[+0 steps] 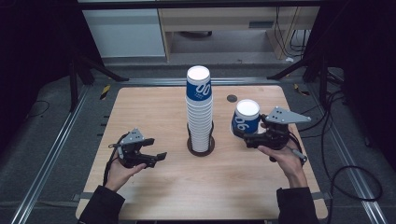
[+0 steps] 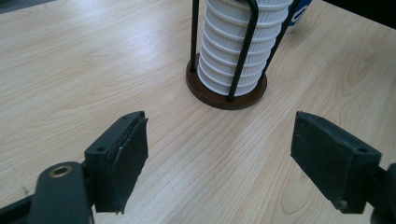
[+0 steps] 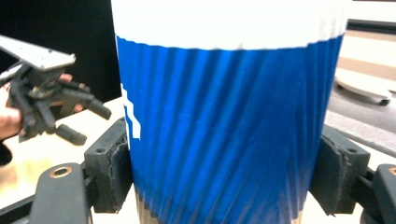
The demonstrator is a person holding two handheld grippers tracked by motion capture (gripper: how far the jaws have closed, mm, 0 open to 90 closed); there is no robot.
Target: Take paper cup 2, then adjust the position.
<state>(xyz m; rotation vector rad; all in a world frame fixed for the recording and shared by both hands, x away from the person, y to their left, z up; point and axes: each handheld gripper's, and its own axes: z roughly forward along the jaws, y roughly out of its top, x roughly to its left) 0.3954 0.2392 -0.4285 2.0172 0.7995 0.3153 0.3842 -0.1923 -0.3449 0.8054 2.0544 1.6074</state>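
The biggest thing is the wooden desk (image 1: 154, 186), pale brown with rounded corners. A person's two arms in dark sleeves come in from the near edge.

Next biggest is the tall stack of cups (image 1: 199, 112) in the middle of the desk. The cups are upside down, white with ribbed sides, and the top one has a blue band. The stack stands in a cup holder (image 1: 201, 148) with a round brown base and thin black bars going up the sides (the left gripper view shows the bars and base (image 2: 226, 95) close up).

Then comes the single blue cup (image 1: 246, 117). It is to the right of the stack, near it but not touching it. It is upside down too, with its white bottom facing up, and it tilts a little. I cannot tell if its rim rests on the desk.

The right hand-held gripper (image 1: 254, 135) is pinching this blue cup. In the right gripper view the cup (image 3: 224, 130) sits between the two black jaws, and both pads press on its blue sides.

The left hand-held gripper (image 1: 154, 151) is over the left part of the desk, well apart from the stack. Its jaws are spread wide with just bare wood between them.
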